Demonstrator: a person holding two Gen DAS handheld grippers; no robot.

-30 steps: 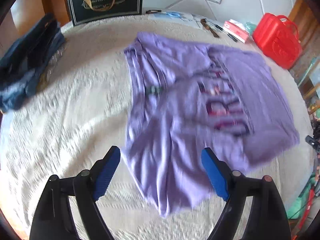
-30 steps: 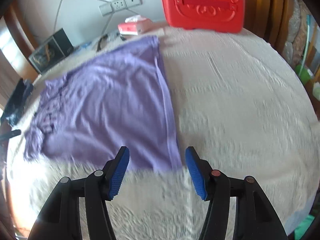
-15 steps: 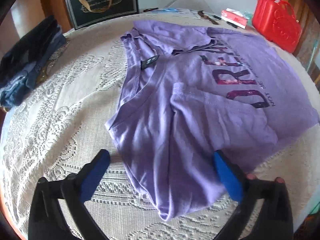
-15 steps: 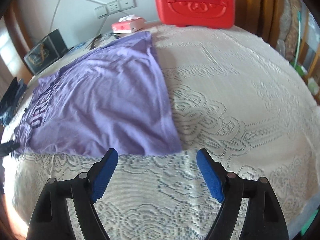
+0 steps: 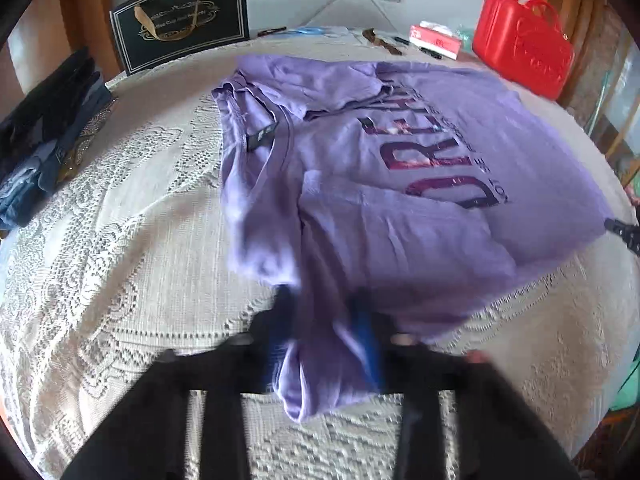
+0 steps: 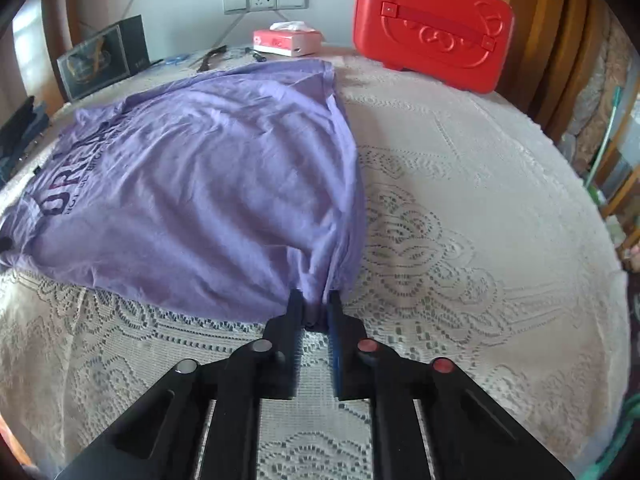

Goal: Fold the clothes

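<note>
A purple T-shirt (image 5: 400, 184) with dark "DREAM" lettering lies on the lace-covered table (image 5: 120, 280), one sleeve folded over its front. My left gripper (image 5: 324, 320) is shut on the near sleeve end, which hangs bunched between the blue pads; this view is blurred. In the right wrist view the same T-shirt (image 6: 200, 184) spreads to the left. My right gripper (image 6: 316, 300) is shut on its near hem corner, and the cloth gathers into the jaws.
A red plastic case (image 6: 432, 24) stands at the back right, with a tissue box (image 6: 286, 38) beside it. A dark gift bag (image 5: 180, 16) stands at the back. Folded dark jeans (image 5: 44, 128) lie at the left edge. Small items lie along the wall.
Both grippers went from wide open to shut on the T-shirt: the left on the sleeve end, the right on the hem corner. The gripped cloth now bunches up.
</note>
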